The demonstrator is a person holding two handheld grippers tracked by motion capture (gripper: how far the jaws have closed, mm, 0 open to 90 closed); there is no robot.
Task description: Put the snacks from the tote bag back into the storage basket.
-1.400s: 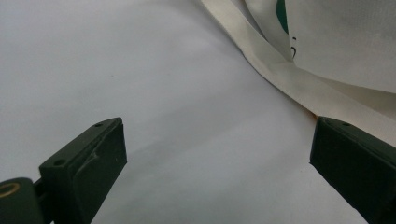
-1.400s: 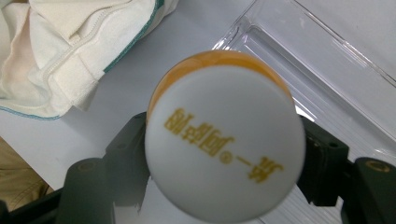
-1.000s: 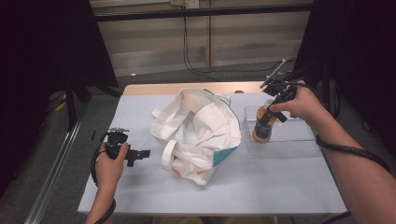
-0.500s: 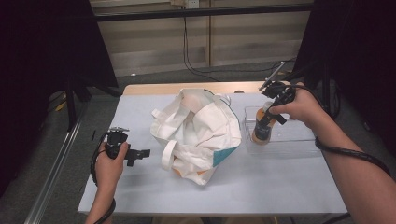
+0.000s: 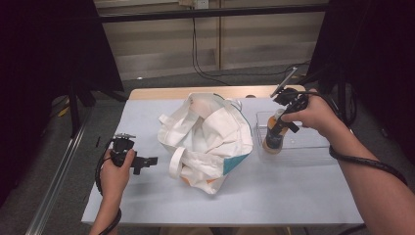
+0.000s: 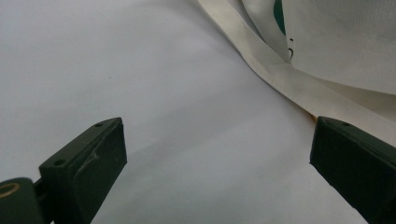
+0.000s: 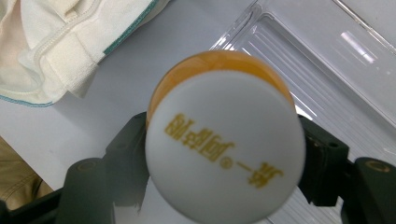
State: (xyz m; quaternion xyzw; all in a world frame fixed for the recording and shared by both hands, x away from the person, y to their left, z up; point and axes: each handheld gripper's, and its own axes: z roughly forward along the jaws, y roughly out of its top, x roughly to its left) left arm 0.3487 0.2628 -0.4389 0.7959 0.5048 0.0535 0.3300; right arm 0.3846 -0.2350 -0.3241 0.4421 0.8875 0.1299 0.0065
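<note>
A crumpled white cloth bag [image 5: 208,139] with a teal corner lies in the middle of the table. In the high view my right gripper [image 5: 275,128] points down into the left end of a clear plastic tray [image 5: 313,147], shut on an orange bottle [image 5: 273,142] with a white cap [image 7: 225,150]. The right gripper view looks down on that cap, with a jaw on each side of the bottle's neck. My left gripper [image 5: 149,161] rests at the table's left, pointing right at the bag. Its jaws stand wide open over bare table, with the bag's strap [image 6: 275,70] just beyond them.
The table has a pale blue-grey top [image 5: 293,196] and a wooden far edge [image 5: 161,93]. Dark stands and cables rise behind it. A metal rail [image 5: 54,176] runs along the floor at the left. There is bare table in front of the bag and tray.
</note>
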